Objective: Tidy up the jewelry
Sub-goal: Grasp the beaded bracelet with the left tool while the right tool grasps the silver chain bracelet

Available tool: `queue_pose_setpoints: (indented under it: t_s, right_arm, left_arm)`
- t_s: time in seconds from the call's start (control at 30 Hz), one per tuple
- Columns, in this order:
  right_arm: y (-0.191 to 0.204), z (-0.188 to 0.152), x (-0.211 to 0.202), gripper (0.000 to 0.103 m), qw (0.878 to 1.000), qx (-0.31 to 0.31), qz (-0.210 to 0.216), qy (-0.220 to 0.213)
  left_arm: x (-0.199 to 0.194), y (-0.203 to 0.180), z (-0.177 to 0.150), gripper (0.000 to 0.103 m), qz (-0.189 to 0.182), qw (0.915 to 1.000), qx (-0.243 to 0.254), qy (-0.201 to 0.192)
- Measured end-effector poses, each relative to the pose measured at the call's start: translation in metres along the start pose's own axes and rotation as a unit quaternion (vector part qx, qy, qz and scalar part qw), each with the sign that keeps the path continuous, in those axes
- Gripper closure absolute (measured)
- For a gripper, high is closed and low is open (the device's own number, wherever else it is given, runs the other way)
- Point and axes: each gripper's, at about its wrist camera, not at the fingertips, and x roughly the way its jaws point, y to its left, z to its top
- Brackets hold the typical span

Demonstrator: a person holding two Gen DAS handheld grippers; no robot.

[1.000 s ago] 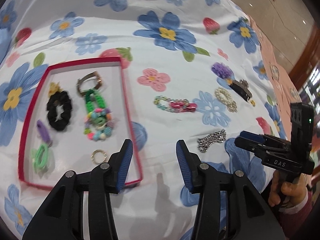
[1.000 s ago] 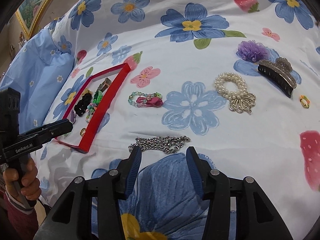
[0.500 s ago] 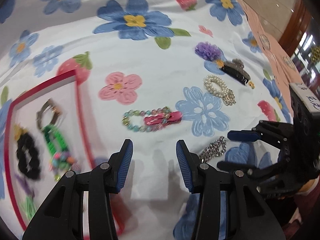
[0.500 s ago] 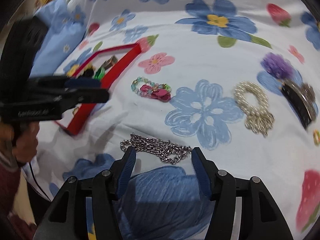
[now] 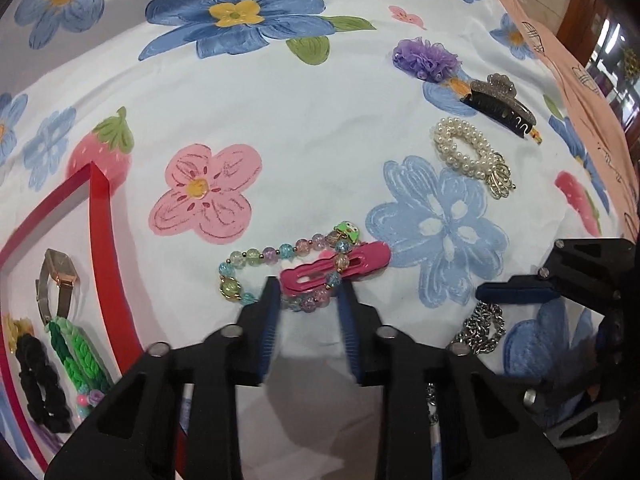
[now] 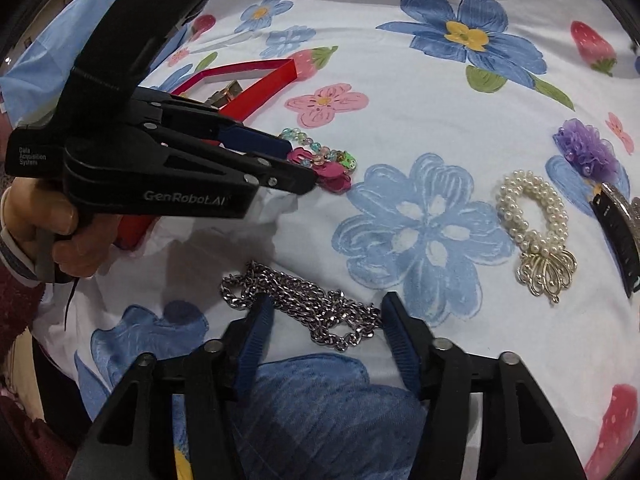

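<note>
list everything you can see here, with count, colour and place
red tray: one, red rim, left side of the floral sheet
watch: one, rose-gold case, in the tray
black scrunchie: one, in the tray
green braided band: one, in the tray
beaded bracelet: one, pastel beads, on the sheet right of the tray
pink hair clip: one, lying across the bracelet
silver chain: one, heaped near the front edge
pearl bracelet: one, white with a gold charm, right side
purple flower clip: one, far right
claw clip: one, black and glittery, beside the purple one
left tongs: black, blue pads, narrowed around the pink clip's end
right tongs: black, blue pads, astride the chain
</note>
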Motion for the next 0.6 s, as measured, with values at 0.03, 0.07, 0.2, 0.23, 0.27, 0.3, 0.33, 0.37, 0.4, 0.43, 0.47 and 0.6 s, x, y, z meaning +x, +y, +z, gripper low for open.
queue_pose_setpoints:
  t_s: [0.03,0.07,0.2,0.23,0.27,0.3,0.33,0.37,0.4,0.43,0.47,0.6]
  right_arm:
    - [0.0,-0.001,0.0,0.067,1.0,0.001,-0.005,-0.001]
    - [-0.001,-0.001,-0.001,0.073,1.0,0.005,-0.008,-0.002]
    - [-0.01,-0.003,-0.005,0.09,0.999,0.036,0.005,-0.007]
    - [-0.011,-0.004,-0.007,0.09,0.999,0.041,0.006,-0.01]
    - [-0.011,-0.005,-0.008,0.09,0.999,0.046,0.006,-0.013]
    - [-0.012,-0.007,-0.01,0.091,0.998,0.054,0.01,-0.016]
    - [-0.013,-0.008,-0.012,0.091,0.998,0.062,0.015,-0.02]
    - [-0.014,-0.009,-0.015,0.091,0.997,0.07,0.02,-0.025]
    - [-0.015,-0.009,-0.017,0.091,0.996,0.078,0.023,-0.029]
    - [-0.015,-0.01,-0.022,0.091,0.995,0.085,0.028,-0.037]
    - [-0.016,-0.01,-0.027,0.091,0.994,0.093,0.032,-0.046]
    - [-0.017,-0.008,-0.045,0.091,0.99,0.114,0.044,-0.073]
  left_arm:
    - [-0.001,0.001,-0.001,0.091,-0.001,1.0,0.0,-0.001]
    - [-0.002,0.003,-0.001,0.093,-0.004,1.0,-0.004,-0.002]
    - [-0.011,0.01,-0.008,0.097,-0.021,0.9993,-0.029,-0.011]
    - [-0.014,0.011,-0.009,0.097,-0.029,0.9989,-0.035,-0.013]
    - [-0.019,0.013,-0.013,0.097,-0.04,0.998,-0.045,-0.019]
    - [-0.023,0.013,-0.014,0.097,-0.046,0.9975,-0.05,-0.023]
    - [-0.03,0.014,-0.018,0.097,-0.051,0.9966,-0.057,-0.031]
    - [-0.035,0.014,-0.021,0.097,-0.055,0.9958,-0.063,-0.037]
    - [-0.042,0.014,-0.024,0.097,-0.061,0.9946,-0.07,-0.044]
    - [-0.048,0.015,-0.027,0.097,-0.068,0.9933,-0.078,-0.051]
    - [-0.053,0.015,-0.029,0.097,-0.072,0.9921,-0.085,-0.057]
    - [-0.076,0.015,-0.038,0.097,-0.081,0.9878,-0.103,-0.084]
